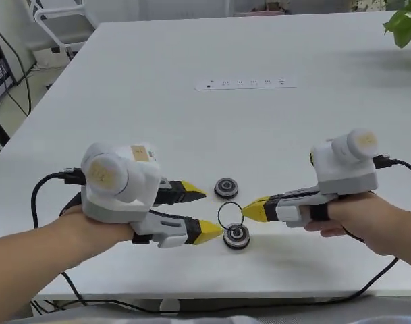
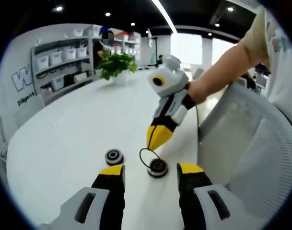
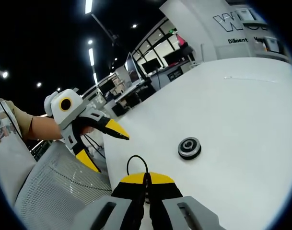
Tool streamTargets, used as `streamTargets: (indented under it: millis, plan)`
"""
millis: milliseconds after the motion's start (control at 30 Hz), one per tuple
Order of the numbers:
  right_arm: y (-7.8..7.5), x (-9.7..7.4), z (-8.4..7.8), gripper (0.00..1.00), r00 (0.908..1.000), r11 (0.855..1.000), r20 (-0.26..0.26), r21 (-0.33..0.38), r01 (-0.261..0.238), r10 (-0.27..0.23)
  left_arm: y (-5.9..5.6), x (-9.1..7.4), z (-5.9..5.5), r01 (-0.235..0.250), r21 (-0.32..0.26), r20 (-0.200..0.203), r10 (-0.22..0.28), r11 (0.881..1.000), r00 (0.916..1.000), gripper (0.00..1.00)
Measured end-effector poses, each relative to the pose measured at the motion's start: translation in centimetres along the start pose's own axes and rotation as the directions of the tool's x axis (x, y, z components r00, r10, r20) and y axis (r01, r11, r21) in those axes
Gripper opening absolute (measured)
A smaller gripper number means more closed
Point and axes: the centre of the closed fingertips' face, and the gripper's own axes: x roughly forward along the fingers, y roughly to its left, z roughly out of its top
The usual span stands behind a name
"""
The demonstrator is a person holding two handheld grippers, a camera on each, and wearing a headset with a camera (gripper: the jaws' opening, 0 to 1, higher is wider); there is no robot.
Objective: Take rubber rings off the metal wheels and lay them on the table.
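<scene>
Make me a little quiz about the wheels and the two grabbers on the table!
1. Count: how many wheels lie on the table?
2. True or false: the left gripper is shut tight.
3. Pick one: the right gripper is pinching A) a plug, B) the rubber ring, C) a leaf.

Key
1. Two.
2. False. Its jaws stand open beside the nearer wheel.
3. B.
</scene>
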Motion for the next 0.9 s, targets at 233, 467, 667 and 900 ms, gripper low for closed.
streamTargets:
  millis: [233,467,667,900]
  plan:
    - [0.3,1.2,0.6,0.00,0.9999,1.000,-0.010,-0.006,0.000,0.000,1.0,-1.4,-0.8,-0.052,-0.025,0.015,0.053,0.998,0.9985,0.50]
    - [0.0,2.6,0.9,0.00,0.9994,1.000,-0.026,-0.016,0.021,-0.022,2.0,-2.9,-1.6,-0.096,-0.069,0.019,0.097,0.993,0.9951,0.54]
    - [-0.9,3.7,0.4,0.00,0.9970,0.998,-0.054,-0.005,0.055,-0.055,2.6,-3.9,-2.1,-0.122,-0.084,0.018,0.124,0.989,0.9922,0.57]
    - [-1.6,4.8,-0.1,0.00,0.9935,0.996,-0.076,-0.002,0.085,-0.085,3.0,-4.7,-3.2,-0.145,-0.100,0.003,0.146,0.984,0.9892,0.60]
